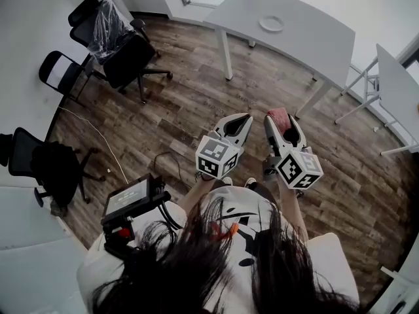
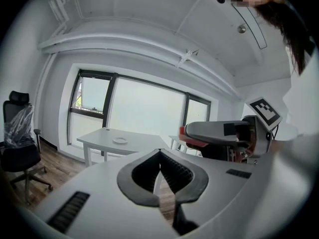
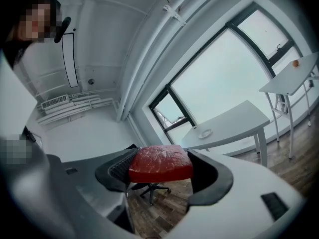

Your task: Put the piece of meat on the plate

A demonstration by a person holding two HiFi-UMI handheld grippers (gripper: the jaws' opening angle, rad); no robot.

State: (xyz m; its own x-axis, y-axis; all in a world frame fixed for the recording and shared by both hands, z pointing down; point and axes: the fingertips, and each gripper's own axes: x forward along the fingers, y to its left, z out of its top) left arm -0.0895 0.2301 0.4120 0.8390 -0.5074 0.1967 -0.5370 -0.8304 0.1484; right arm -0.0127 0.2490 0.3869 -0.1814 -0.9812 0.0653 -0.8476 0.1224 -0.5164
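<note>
A red slab of meat (image 3: pixel 160 163) is clamped between the jaws of my right gripper (image 3: pixel 162 176). In the head view that meat (image 1: pixel 279 117) shows at the tip of the right gripper (image 1: pixel 283 124), held level above the wooden floor. A small white plate (image 1: pixel 271 23) lies on the white table (image 1: pixel 308 38) far ahead; the same plate (image 3: pixel 205 133) appears small in the right gripper view and again as a plate (image 2: pixel 120 140) in the left gripper view. My left gripper (image 2: pixel 160 173) is shut with nothing in it, and in the head view this left gripper (image 1: pixel 239 124) is held beside the right one.
Black office chairs (image 1: pixel 124 51) stand on the wooden floor at the left. A second white table (image 1: pixel 399 90) stands at the right. A cable (image 1: pixel 98 136) runs across the floor. A large window (image 2: pixel 134 108) fills the far wall.
</note>
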